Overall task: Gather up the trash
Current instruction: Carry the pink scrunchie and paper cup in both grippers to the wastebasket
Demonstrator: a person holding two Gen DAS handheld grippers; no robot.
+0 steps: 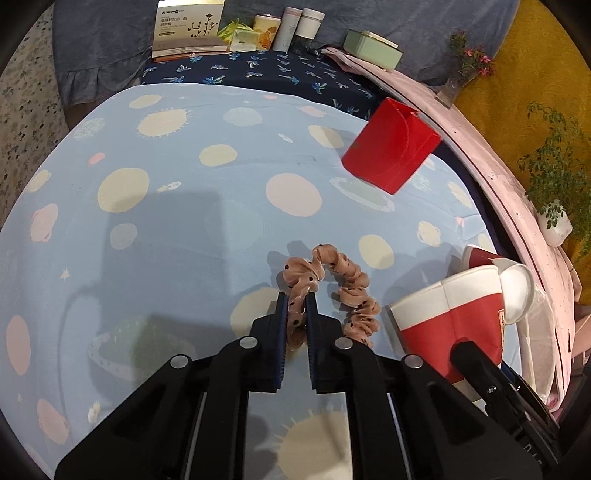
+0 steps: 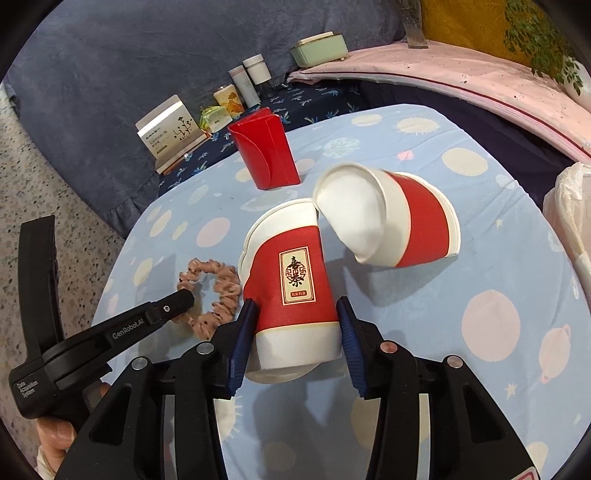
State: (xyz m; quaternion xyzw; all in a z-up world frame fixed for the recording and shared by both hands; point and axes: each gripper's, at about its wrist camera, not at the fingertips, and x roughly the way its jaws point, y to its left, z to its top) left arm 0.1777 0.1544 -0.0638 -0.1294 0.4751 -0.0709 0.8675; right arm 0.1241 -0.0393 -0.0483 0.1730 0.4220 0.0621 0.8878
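Covering the table, a pale blue cloth [image 1: 184, 229] printed with planets and suns fills the middle of both views; a speckled floor [image 2: 55, 206] and a grey-blue sofa [image 2: 110, 55] lie at the left, a pink ledge [image 1: 498, 192] at the right. From left to right along the top of the left wrist view stand a white carton [image 1: 188, 27], three jars [image 1: 291, 27] and a green tin [image 1: 373, 48]. One red box [image 1: 391, 146] stands upper right. The left gripper [image 1: 296, 306] is clenched on one pink scrunchie [image 1: 332, 288] at lower centre. Two red-and-white paper cups lie touching: the right gripper [image 2: 295, 317] clasps the near cup [image 2: 291, 280]; the far cup [image 2: 391, 218] is crumpled.
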